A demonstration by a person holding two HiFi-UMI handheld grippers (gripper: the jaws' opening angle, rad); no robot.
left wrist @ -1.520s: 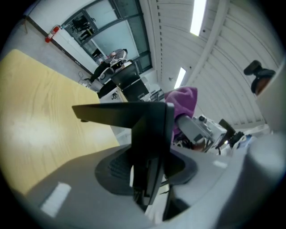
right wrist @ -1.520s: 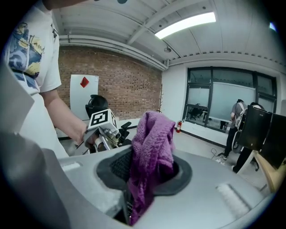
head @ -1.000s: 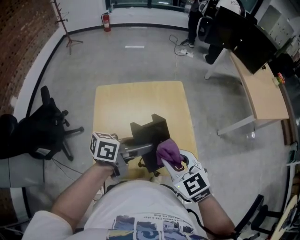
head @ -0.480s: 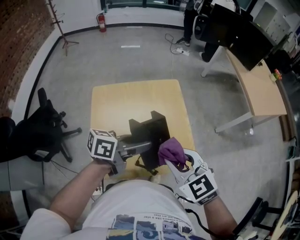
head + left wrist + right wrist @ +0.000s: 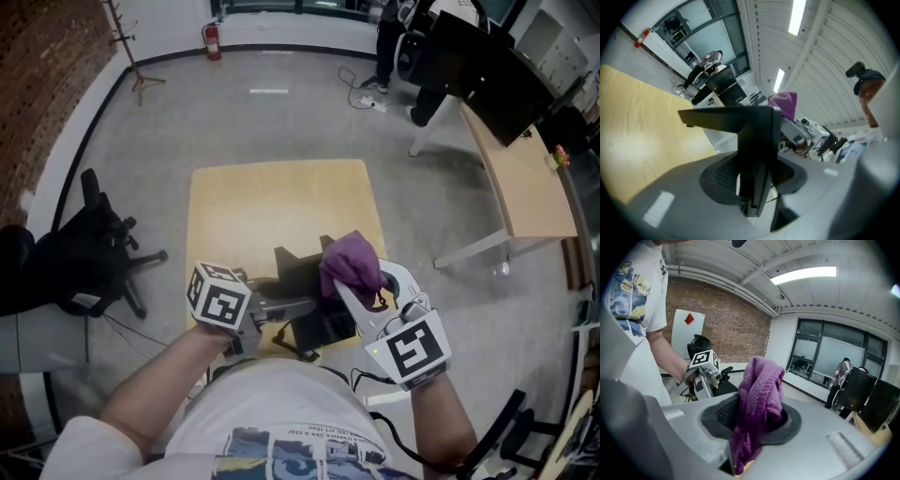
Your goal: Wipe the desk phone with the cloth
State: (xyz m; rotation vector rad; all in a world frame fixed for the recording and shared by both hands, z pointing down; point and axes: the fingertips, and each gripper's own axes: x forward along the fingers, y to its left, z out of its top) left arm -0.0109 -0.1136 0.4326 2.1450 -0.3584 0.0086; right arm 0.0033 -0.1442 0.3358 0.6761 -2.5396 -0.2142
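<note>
The black desk phone (image 5: 314, 292) is held off the wooden table (image 5: 272, 202) at its near edge, with my left gripper (image 5: 298, 306) shut on its side. In the left gripper view the phone (image 5: 754, 136) stands edge-on between the jaws of that gripper (image 5: 754, 187). My right gripper (image 5: 364, 286) is shut on a bunched purple cloth (image 5: 349, 262), which hangs over the phone's right upper corner. The right gripper view shows the cloth (image 5: 757, 394) pinched in the gripper (image 5: 757, 425), and the left gripper (image 5: 705, 367) beyond it.
A black office chair (image 5: 89, 258) stands left of the table. A second desk (image 5: 525, 192) with dark screens is at the right. A person (image 5: 389, 42) stands far back, near a coat rack (image 5: 122, 42) and a fire extinguisher (image 5: 214, 42).
My right gripper has risen with the cloth, from beside the phone's near right side to above its upper right corner. The left gripper and phone shifted slightly right.
</note>
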